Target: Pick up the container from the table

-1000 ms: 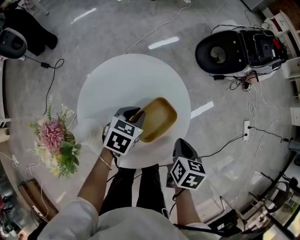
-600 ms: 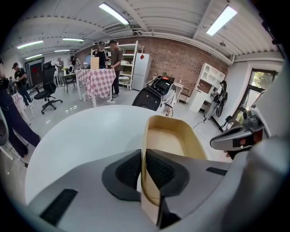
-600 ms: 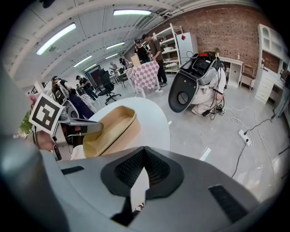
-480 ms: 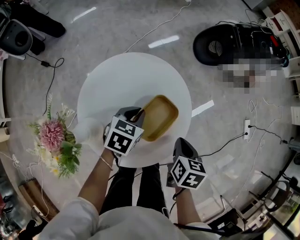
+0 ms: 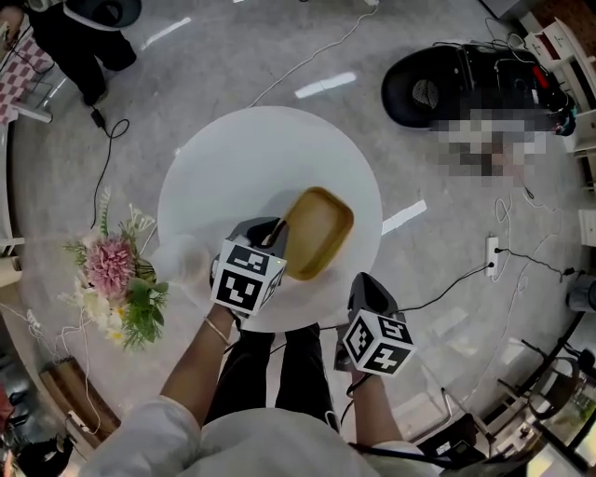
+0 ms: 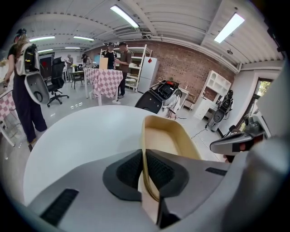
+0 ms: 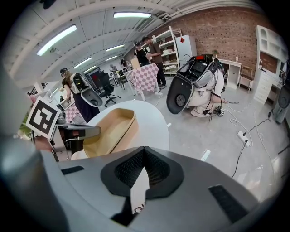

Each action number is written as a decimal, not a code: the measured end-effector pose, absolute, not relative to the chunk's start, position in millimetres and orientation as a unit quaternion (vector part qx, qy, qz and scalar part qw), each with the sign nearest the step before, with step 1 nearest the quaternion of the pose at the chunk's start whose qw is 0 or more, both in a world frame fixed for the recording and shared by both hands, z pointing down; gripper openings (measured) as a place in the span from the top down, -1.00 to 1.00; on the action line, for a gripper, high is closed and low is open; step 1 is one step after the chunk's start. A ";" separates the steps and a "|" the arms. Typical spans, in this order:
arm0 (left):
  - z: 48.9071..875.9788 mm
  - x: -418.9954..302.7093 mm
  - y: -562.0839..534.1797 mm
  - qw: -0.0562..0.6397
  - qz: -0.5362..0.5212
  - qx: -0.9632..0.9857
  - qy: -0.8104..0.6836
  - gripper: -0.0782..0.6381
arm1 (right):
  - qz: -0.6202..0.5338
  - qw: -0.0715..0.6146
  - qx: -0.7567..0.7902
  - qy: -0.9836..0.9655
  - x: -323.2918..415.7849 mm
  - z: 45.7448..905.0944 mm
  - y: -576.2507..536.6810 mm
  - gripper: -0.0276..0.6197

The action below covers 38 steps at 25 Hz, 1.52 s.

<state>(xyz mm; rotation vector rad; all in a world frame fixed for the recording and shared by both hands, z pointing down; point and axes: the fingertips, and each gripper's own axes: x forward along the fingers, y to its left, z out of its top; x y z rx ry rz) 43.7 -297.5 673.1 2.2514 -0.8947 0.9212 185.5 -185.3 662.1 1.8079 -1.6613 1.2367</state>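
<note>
A tan, shallow oblong container (image 5: 318,231) sits on the round white table (image 5: 251,158), near its front edge. My left gripper (image 5: 277,231) reaches it from the left. In the left gripper view its jaws are closing and the dark pads (image 6: 129,170) press on both sides of the container's (image 6: 165,136) thin near wall, with my left gripper (image 6: 144,170) straddling that rim. The container (image 7: 111,129) looks tilted, its gripped side higher. My right gripper (image 5: 361,284) hangs off the table's front right; in its own view the right gripper (image 7: 143,167) is shut with nothing in it.
A bunch of pink flowers (image 5: 116,279) stands at the left of the table. On the floor lie a black machine (image 5: 438,88) at the back right, cables and a power strip (image 5: 491,258). A person (image 5: 84,28) stands at the back left.
The left jaws have closed onto the container's wall, and the container has turned slightly and tipped. The right gripper has kept still. The person at the back left has moved.
</note>
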 end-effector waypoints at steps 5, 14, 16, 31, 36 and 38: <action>669.2 37.6 -290.1 0.288 0.334 0.829 -0.343 0.69 | 0.434 0.190 0.648 -0.596 183.8 653.5 -187.8 0.84; 654.7 30.5 -280.4 0.302 0.317 0.824 -0.360 0.69 | 0.420 0.184 0.658 -0.598 185.0 635.2 -186.3 0.84; 651.2 28.8 -276.6 0.305 0.313 0.823 -0.362 0.69 | 0.415 0.182 0.660 -0.599 183.9 629.6 -186.7 0.84; 606.1 28.4 -258.1 0.304 0.278 0.830 -0.377 0.69 | 0.374 0.158 0.681 -0.609 182.4 580.4 -187.8 0.84; 573.8 19.0 -255.9 0.302 0.273 0.832 -0.377 0.69 | 0.357 0.150 0.688 -0.613 174.5 545.7 -193.5 0.84; 564.4 19.1 -254.0 0.299 0.272 0.834 -0.376 0.69 | 0.349 0.145 0.692 -0.615 175.5 536.5 -194.5 0.84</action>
